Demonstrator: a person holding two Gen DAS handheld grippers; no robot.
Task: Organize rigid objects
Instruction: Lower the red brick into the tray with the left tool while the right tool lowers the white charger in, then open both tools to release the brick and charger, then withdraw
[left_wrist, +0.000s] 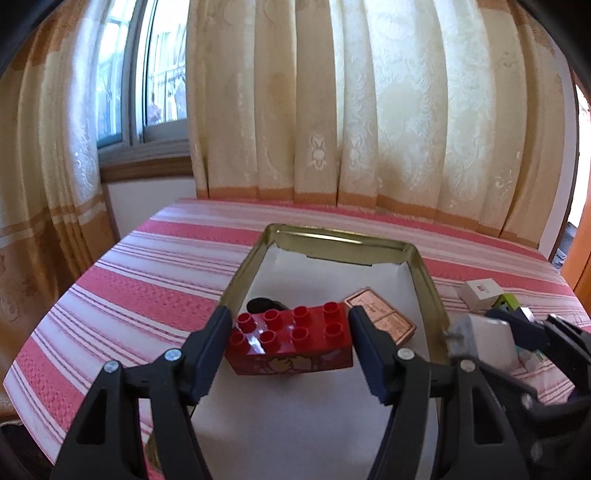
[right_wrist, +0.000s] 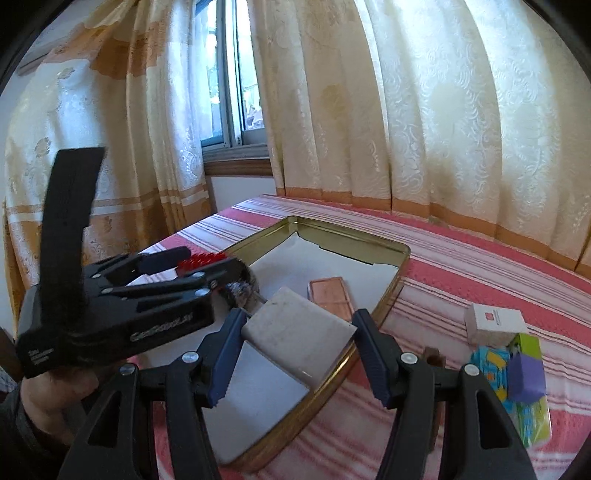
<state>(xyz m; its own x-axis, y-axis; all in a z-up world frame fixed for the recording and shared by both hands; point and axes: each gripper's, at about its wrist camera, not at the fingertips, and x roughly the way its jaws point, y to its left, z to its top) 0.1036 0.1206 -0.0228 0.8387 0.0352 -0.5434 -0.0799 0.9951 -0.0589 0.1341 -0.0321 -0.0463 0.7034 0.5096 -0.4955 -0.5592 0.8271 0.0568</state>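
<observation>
My left gripper (left_wrist: 290, 320) is shut on a red studded toy brick (left_wrist: 295, 332) and holds it above the near half of a gold metal tray (left_wrist: 332, 236) lined with white paper. My right gripper (right_wrist: 300, 322) is shut on a flat white block (right_wrist: 295, 328), tilted over the tray's (right_wrist: 351, 236) right rim. On the tray's lining lie a flat copper-coloured box (left_wrist: 384, 317) (right_wrist: 330, 291) and a dark furry round thing (left_wrist: 262, 304) (right_wrist: 238, 290). The right wrist view shows the left gripper (right_wrist: 192, 264) at left with the red brick (right_wrist: 201, 262).
The tray sits on a red-and-white striped cover. Right of it lie a small white box (right_wrist: 495, 321) (left_wrist: 480, 293) and a colourful patterned box (right_wrist: 517, 384). Cream curtains and a window stand behind. A hand (right_wrist: 48, 398) holds the left gripper.
</observation>
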